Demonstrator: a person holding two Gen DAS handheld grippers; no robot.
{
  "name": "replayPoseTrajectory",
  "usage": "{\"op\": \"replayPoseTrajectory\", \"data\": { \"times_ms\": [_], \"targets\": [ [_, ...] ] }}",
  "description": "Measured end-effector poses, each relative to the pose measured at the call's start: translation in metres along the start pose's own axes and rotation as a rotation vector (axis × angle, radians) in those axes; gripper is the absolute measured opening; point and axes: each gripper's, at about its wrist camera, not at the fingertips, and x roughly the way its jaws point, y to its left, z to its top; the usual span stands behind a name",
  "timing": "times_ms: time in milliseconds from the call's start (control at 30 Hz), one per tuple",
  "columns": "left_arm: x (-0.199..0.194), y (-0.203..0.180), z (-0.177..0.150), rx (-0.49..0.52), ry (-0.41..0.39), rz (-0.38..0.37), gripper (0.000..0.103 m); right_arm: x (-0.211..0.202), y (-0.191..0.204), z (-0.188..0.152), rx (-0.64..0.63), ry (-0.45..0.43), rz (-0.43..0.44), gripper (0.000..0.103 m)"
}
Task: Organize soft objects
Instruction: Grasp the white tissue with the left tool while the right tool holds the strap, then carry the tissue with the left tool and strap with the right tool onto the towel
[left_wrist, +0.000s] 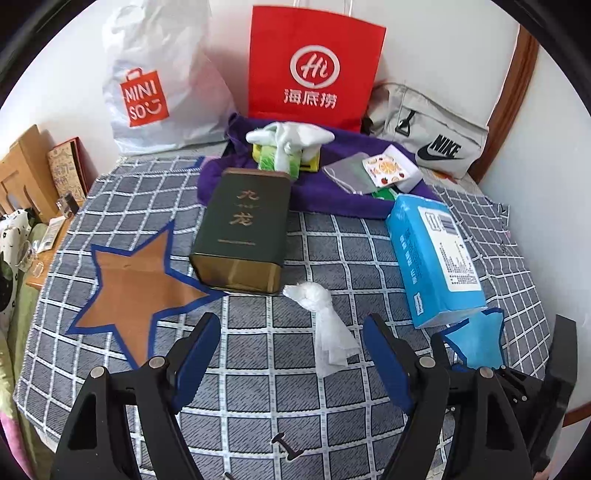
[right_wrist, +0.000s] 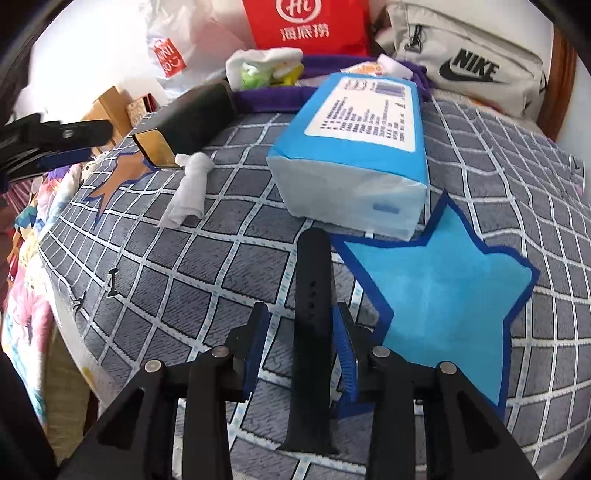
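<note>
My left gripper (left_wrist: 291, 328) is open and empty above the checked cloth, with a twisted white tissue (left_wrist: 325, 325) lying between its fingers. A dark green tin (left_wrist: 243, 229) lies behind it, beside a brown star mat (left_wrist: 136, 284). A blue tissue pack (left_wrist: 436, 254) lies to the right, its near end on a blue star mat (left_wrist: 476, 339). In the right wrist view my right gripper (right_wrist: 301, 317) stands around a black watch strap (right_wrist: 312, 295); the jaws are narrow, contact unclear. The tissue pack (right_wrist: 354, 155), blue star (right_wrist: 443, 295), tissue (right_wrist: 188, 188) and tin (right_wrist: 192, 114) show there too.
At the back lie a purple cloth (left_wrist: 332, 192) with white socks (left_wrist: 288, 136) and small packets, a red paper bag (left_wrist: 314, 62), a white Miniso bag (left_wrist: 155, 85) and a grey Nike bag (left_wrist: 428, 129). The table edge drops off at left (right_wrist: 55, 295).
</note>
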Motion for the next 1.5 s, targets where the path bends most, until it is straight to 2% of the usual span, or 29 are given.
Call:
{"op": "replayPoseTrajectory", "data": {
  "times_ms": [33,100,133,400,600,667,733,867,933,1000,1033,1133,1167,1500],
  "targets": [
    [0.005,-0.002,0.000,0.003,0.009,0.001,0.078,0.001,0.001,-0.001,-0.017,-0.011,-0.007,0.036],
    [0.014,-0.005,0.000,0.007,0.025,0.006,0.078,0.002,0.004,-0.003,-0.047,-0.028,-0.057,0.021],
    [0.018,-0.006,0.000,0.007,0.032,0.004,0.078,0.002,0.004,-0.002,-0.056,-0.029,-0.068,0.021],
    [0.056,-0.017,0.001,0.023,0.095,-0.005,0.078,-0.015,-0.010,0.005,-0.034,-0.042,0.010,0.021],
    [0.082,-0.022,0.000,0.025,0.137,-0.011,0.078,-0.026,-0.023,0.004,-0.003,-0.058,-0.001,0.021],
    [0.088,-0.025,-0.001,0.031,0.145,-0.007,0.075,-0.026,-0.027,0.004,0.001,-0.053,-0.006,0.021],
    [0.094,-0.029,-0.002,0.039,0.151,-0.005,0.068,-0.026,-0.029,0.003,0.007,-0.047,-0.017,0.021],
    [0.098,-0.038,-0.002,0.083,0.139,0.024,0.066,-0.022,-0.033,0.002,0.015,-0.035,-0.030,0.021],
    [0.098,-0.040,-0.002,0.101,0.132,0.049,0.056,-0.021,-0.033,0.002,0.015,-0.032,-0.033,0.021],
    [0.097,-0.041,-0.003,0.117,0.126,0.063,0.051,-0.022,-0.031,0.002,0.014,-0.031,-0.034,0.021],
    [0.096,-0.041,-0.003,0.120,0.122,0.062,0.039,-0.022,-0.031,0.003,0.013,-0.032,-0.035,0.021],
    [0.092,-0.039,-0.003,0.108,0.130,0.042,0.017,-0.024,-0.030,0.004,0.016,-0.038,-0.036,0.021],
    [0.092,-0.038,-0.002,0.104,0.134,0.033,0.012,-0.025,-0.029,0.005,0.015,-0.041,-0.036,0.021],
    [0.048,-0.024,-0.007,0.057,0.084,-0.006,0.010,-0.051,-0.015,0.007,0.018,-0.102,-0.032,0.021]
  ]
}}
